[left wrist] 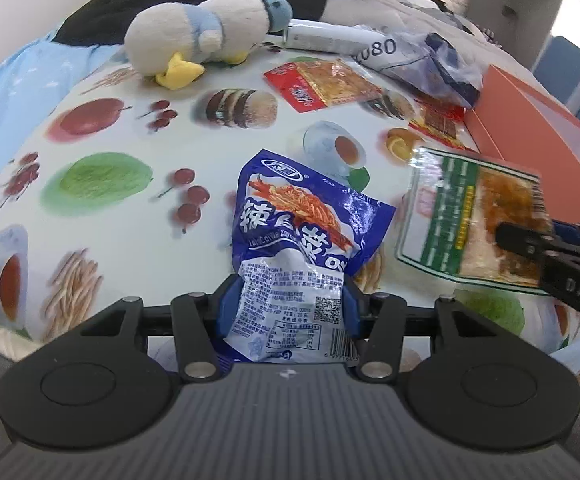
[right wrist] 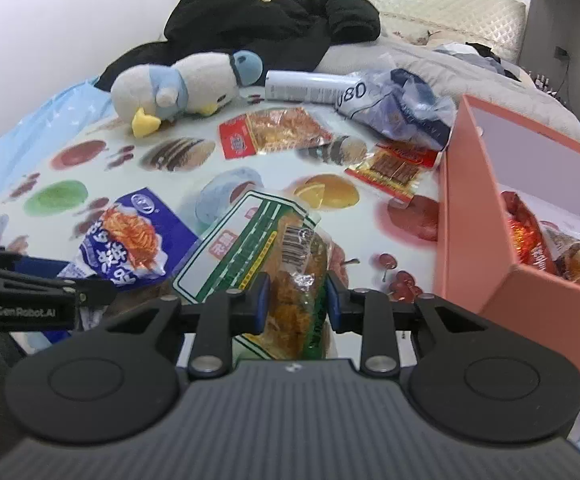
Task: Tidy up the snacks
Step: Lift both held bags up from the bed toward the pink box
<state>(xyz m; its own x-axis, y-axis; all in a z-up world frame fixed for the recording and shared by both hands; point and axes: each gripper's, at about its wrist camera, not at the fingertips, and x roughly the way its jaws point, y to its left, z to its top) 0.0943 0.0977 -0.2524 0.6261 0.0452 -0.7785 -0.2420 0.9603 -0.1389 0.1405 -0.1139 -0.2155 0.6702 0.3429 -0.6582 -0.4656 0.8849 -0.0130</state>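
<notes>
My left gripper [left wrist: 290, 300] is shut on the lower end of a blue snack packet [left wrist: 306, 216], which stands up between its blue pads above the printed cloth [left wrist: 102, 136]. Further right, my right gripper [left wrist: 522, 240] is shut on a clear, green-striped packet of shredded snack [left wrist: 466, 216]. In the right wrist view that green packet [right wrist: 258, 232] sits pinched in the right gripper [right wrist: 296, 300], with the blue packet [right wrist: 130, 240] and left gripper [right wrist: 86, 284] at the left. An open salmon box [right wrist: 450, 208] with several snacks [right wrist: 530, 240] inside stands at the right.
A red packet [right wrist: 270, 132] and a small red-gold packet [right wrist: 394, 168] lie on the cloth. Behind them are a plush penguin [right wrist: 182, 84], a white can [right wrist: 302, 86], a crumpled plastic bag [right wrist: 402, 112] and black clothing [right wrist: 270, 20].
</notes>
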